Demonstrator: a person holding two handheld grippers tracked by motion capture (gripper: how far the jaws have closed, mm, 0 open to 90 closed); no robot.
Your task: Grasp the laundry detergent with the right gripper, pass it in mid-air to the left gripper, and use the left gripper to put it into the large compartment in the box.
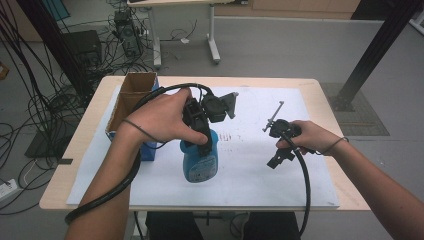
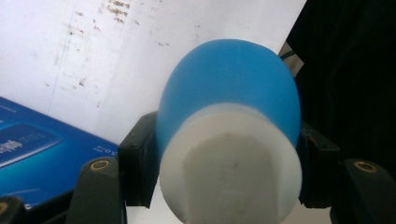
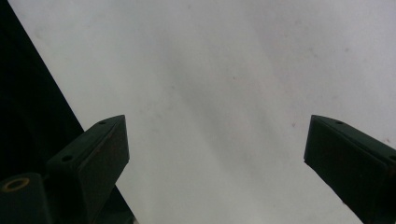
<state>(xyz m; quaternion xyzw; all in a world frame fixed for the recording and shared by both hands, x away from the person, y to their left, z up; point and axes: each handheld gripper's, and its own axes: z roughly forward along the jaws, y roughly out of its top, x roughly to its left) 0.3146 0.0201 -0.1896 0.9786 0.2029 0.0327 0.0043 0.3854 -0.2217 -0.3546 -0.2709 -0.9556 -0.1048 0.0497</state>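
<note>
The left gripper [image 2: 224, 158] pinches the blue bottle [image 1: 200, 160] at its white neck, standing on the white sheet [image 1: 250, 175] near centre, beside the blue carton [image 1: 131, 107]. Its label is unreadable. The right gripper [image 3: 215, 149] hangs spread over bare sheet at right.

A lab is indicated by tangled cables [image 1: 37, 100] at nine o'clock and a computer tower [image 1: 125, 32] at eleven.

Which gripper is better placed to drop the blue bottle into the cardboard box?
Left. The left gripper is already shut on the blue bottle, right beside the open cardboard box. The right gripper is open over the white sheet, farther from the box, holding nothing.
</note>
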